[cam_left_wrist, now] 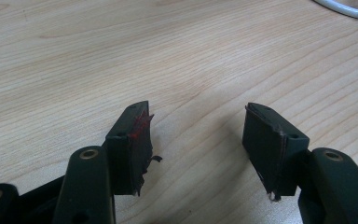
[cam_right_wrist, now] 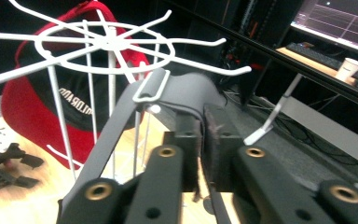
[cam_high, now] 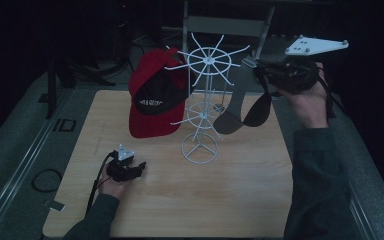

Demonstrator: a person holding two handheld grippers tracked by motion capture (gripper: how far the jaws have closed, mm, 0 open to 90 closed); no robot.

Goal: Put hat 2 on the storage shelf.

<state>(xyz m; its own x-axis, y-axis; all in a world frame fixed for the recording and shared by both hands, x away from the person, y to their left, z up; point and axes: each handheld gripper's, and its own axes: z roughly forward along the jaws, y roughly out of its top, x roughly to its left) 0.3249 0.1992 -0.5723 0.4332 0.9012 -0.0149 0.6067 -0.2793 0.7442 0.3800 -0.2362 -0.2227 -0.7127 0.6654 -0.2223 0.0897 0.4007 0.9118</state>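
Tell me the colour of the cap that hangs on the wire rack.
Red, with a black inside; the cap shows best in the high view.

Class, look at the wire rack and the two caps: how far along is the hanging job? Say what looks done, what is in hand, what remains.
Done: the red cap hangs on the white wire rack.
In hand: the right gripper is shut on the grey cap by its strap, raised beside the rack's top arms.
Left: the grey cap is not yet hooked on. The left gripper is open over the table.

The room is dark. A pale wooden bench [cam_high: 240, 200] sits on grey carpet [cam_high: 10, 150]. Behind, a lit monitor [cam_right_wrist: 340, 23] and white cup [cam_right_wrist: 348, 67] stand on a desk [cam_right_wrist: 317, 60].
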